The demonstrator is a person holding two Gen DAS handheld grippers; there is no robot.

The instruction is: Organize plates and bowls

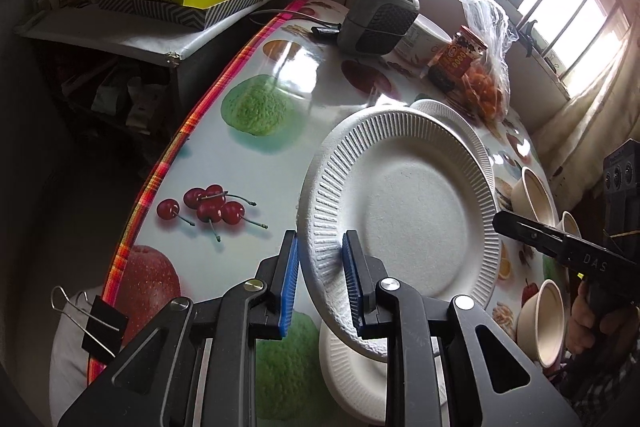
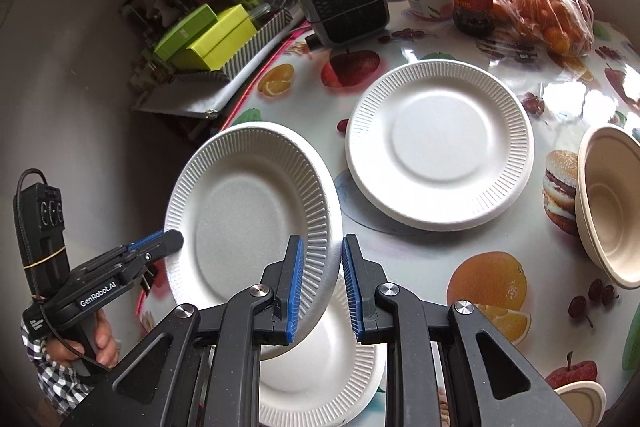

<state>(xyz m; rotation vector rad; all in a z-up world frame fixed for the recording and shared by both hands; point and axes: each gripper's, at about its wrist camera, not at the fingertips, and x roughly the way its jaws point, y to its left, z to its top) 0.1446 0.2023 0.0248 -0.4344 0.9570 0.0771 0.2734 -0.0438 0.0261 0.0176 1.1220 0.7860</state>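
Left wrist view: the left gripper is narrowly closed on the near rim of a white plate, which hangs tilted above the fruit-print table. Right wrist view: the right gripper stands just as narrow, with the opposite rim of that plate between its pads, so both tongs hold it. A second plate lies on the table under it, a third plate lies farther off, and a bowl sits to the right.
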